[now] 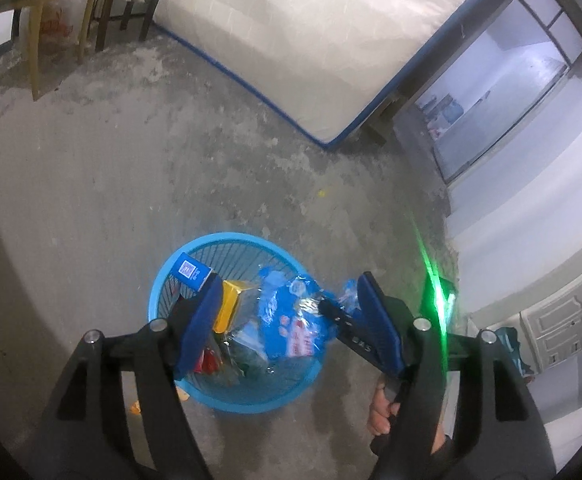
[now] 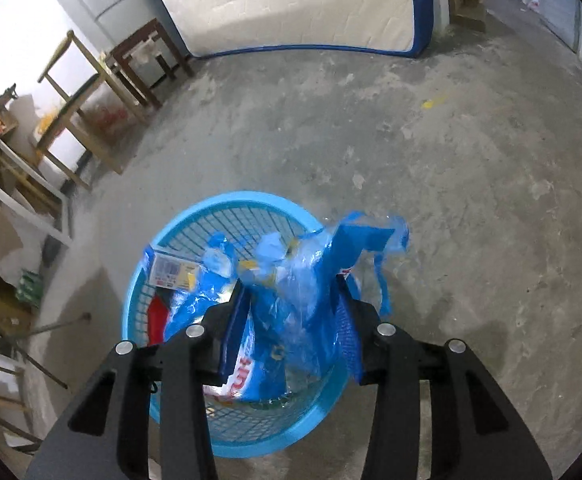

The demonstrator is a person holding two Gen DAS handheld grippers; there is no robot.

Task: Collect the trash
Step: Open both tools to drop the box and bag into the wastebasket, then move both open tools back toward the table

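A blue mesh basket (image 1: 163, 280) (image 2: 227, 204) stands on the concrete floor, holding several pieces of trash: a blue-and-white carton (image 1: 193, 272) (image 2: 171, 270), a yellow packet (image 1: 229, 304) and something red (image 1: 207, 362) (image 2: 157, 316). A crumpled blue plastic bag (image 1: 291, 320) (image 2: 275, 320) lies on top. My right gripper (image 2: 301, 262) is over the basket, open, with the bag loose between its fingers and draped over the right one. My left gripper (image 1: 289, 280) hangs wide open above the basket, the bag below it. A black finger (image 1: 347, 332) of the right gripper pokes in by its right pad.
A white mattress with blue edging (image 1: 291, 40) (image 2: 291, 0) leans on the far wall. Wooden tables and chairs (image 1: 51, 20) (image 2: 83, 100) stand to its left. A yellow scrap (image 1: 322, 193) (image 2: 431, 103) lies on the floor. A hand (image 1: 379, 412) shows at the lower right.
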